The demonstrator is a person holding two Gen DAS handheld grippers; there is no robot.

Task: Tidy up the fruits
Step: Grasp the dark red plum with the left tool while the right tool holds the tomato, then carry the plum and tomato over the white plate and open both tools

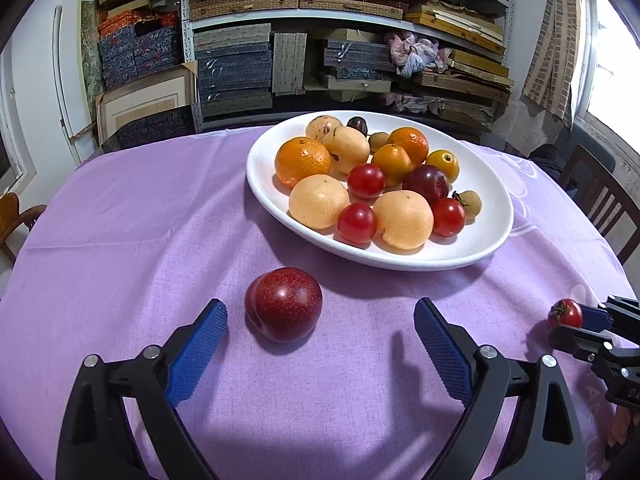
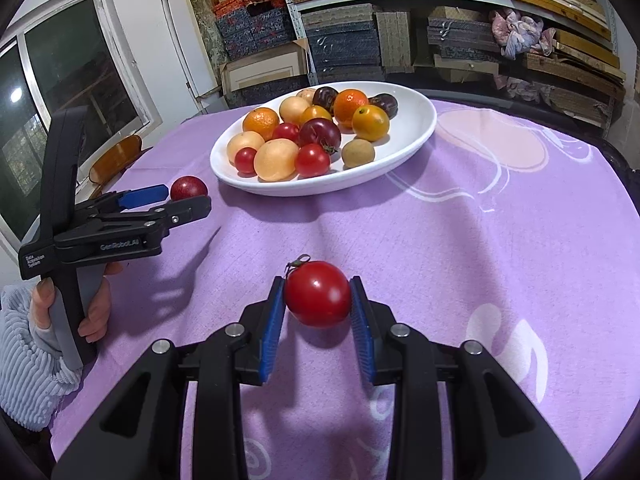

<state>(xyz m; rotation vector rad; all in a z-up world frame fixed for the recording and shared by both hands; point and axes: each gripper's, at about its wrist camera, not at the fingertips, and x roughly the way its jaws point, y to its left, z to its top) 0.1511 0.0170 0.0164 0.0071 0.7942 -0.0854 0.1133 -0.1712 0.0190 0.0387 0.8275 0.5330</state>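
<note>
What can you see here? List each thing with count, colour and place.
Plate: one, white, on cloth.
Plate tomatoes: three, red, on plate.
Other fruit: about a dozen, orange, pale, yellow, dark, brown, on plate.
Plum: one, dark red, on cloth before left tool.
Tomato: one, red, gripped in right tool.
Cloth: one, purple, over table.
Boxes: many, mixed colours, shelves behind.
Chairs: two, brown, beside table.
Left tool: one, black and blue, open.
Right tool: one, black and blue, shut on tomato.
Hand: one, pale blue sleeve, left side.
</note>
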